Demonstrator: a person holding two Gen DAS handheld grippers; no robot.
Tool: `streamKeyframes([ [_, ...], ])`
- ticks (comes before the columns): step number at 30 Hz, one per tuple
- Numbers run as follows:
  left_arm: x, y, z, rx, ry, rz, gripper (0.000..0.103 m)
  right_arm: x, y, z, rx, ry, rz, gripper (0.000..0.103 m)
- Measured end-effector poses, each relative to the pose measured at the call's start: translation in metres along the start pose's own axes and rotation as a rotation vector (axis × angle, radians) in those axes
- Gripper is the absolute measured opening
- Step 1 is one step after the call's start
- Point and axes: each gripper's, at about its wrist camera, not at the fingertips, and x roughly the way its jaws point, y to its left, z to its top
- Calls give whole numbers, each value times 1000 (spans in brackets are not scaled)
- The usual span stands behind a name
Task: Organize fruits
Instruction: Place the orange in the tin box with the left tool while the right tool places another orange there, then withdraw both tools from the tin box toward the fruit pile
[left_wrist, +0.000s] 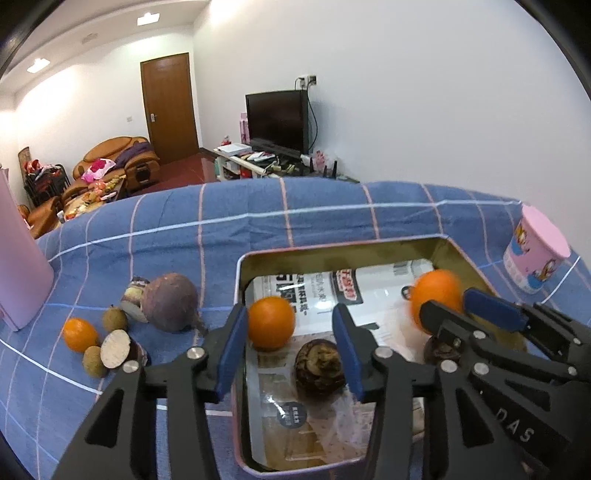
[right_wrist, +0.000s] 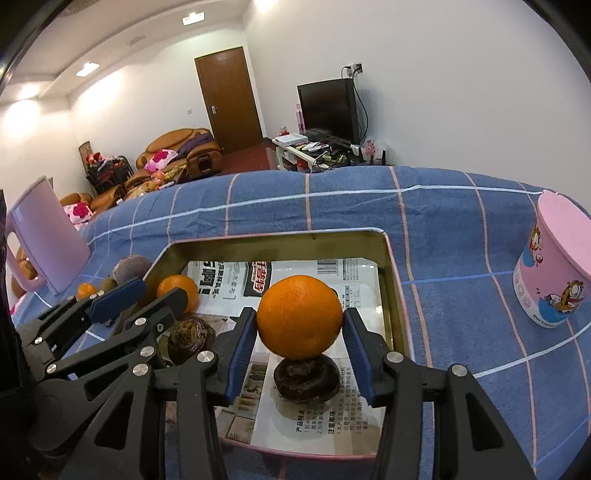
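Note:
A metal tin (left_wrist: 332, 249) (right_wrist: 280, 234) lined with printed paper stands on the blue checked cloth. My left gripper (left_wrist: 290, 326) is open over the tin's left side. An orange (left_wrist: 271, 323) lies in the tin beside its left pad, with a clear gap to the right pad, and a dark brown fruit (left_wrist: 319, 369) lies just below. My right gripper (right_wrist: 299, 317) is shut on a second orange (right_wrist: 299, 317), both pads against it, just above another dark brown fruit (right_wrist: 306, 376) in the tin. That orange (left_wrist: 436, 295) looks blurred in the left wrist view.
Left of the tin lie a small orange (left_wrist: 79, 334), a purple round root (left_wrist: 170, 302), cut pale-fleshed pieces (left_wrist: 116, 349) and small brown fruits (left_wrist: 114, 317). A pink jug (right_wrist: 48, 247) stands at the far left and a pink cartoon cup (right_wrist: 557, 269) at the right.

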Motion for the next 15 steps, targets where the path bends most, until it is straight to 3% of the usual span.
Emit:
streamKeyframes([
  [1, -2, 2, 0, -6, -10, 11, 59, -3, 0, 1, 2, -13, -2, 51],
  [3, -6, 7, 1, -29, -41, 78, 82, -8, -3, 2, 10, -39, -23, 61],
  [6, -12, 21, 4, -89, -80, 96, 98, -15, -9, 4, 51, -75, 1, 78],
  [9, -19, 28, 6, -121, -105, 88, 99, -22, -9, 4, 70, -119, 43, 79],
  [15, -26, 42, 14, -117, -122, 125, 99, -25, -1, 3, 27, -156, 7, 79],
])
